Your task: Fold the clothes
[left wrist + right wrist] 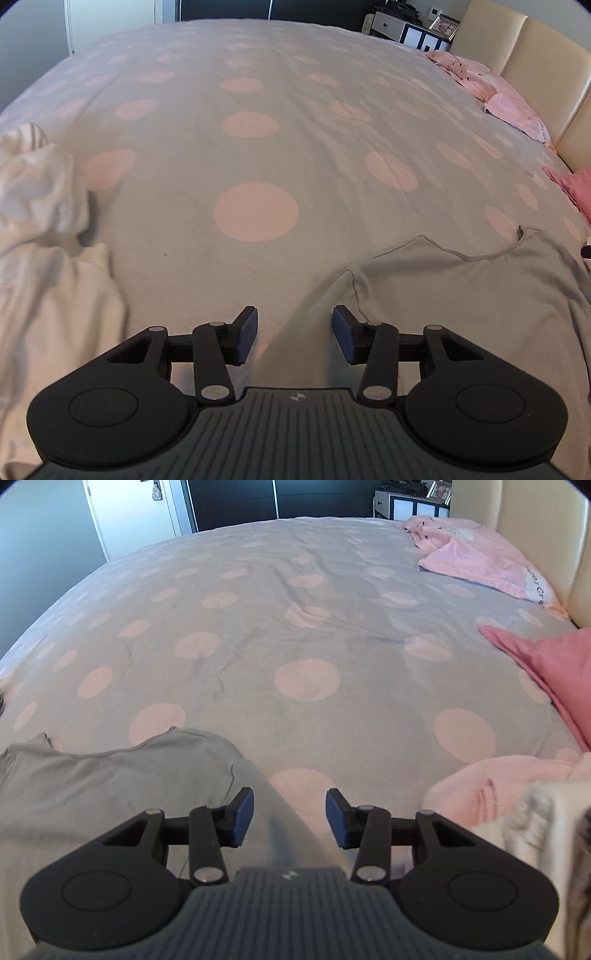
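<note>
1. The left gripper [294,334] hangs over the bed with its jaws apart and nothing between the blue pads; the grey T-shirt's sleeve edge lies just beyond and to the right of them.
2. The right gripper [290,818] is likewise parted and empty, poised over the other sleeve, where the cloth tapers towards the camera.
3. The grey T-shirt [461,295] lies spread flat on the near part of the spotted duvet [255,155], neckline away from the camera, between the two grippers. It looks laid out but not yet folded.
4. As I read it, the step in hand is to take a hold at each side for the first fold. To do it well, bring each pair of pads down over the shirt's outer edge, near the shoulder seam, so they pinch shirt only and not the duvet beneath.
5. Grip both sides level with each other, so the fold line runs straight.
6. A crumpled cream garment [40,206] lies to the left, and a pale pink garment [491,786] to the right, probably more laundry, though blur makes that uncertain. Keep the fold clear of both.
</note>
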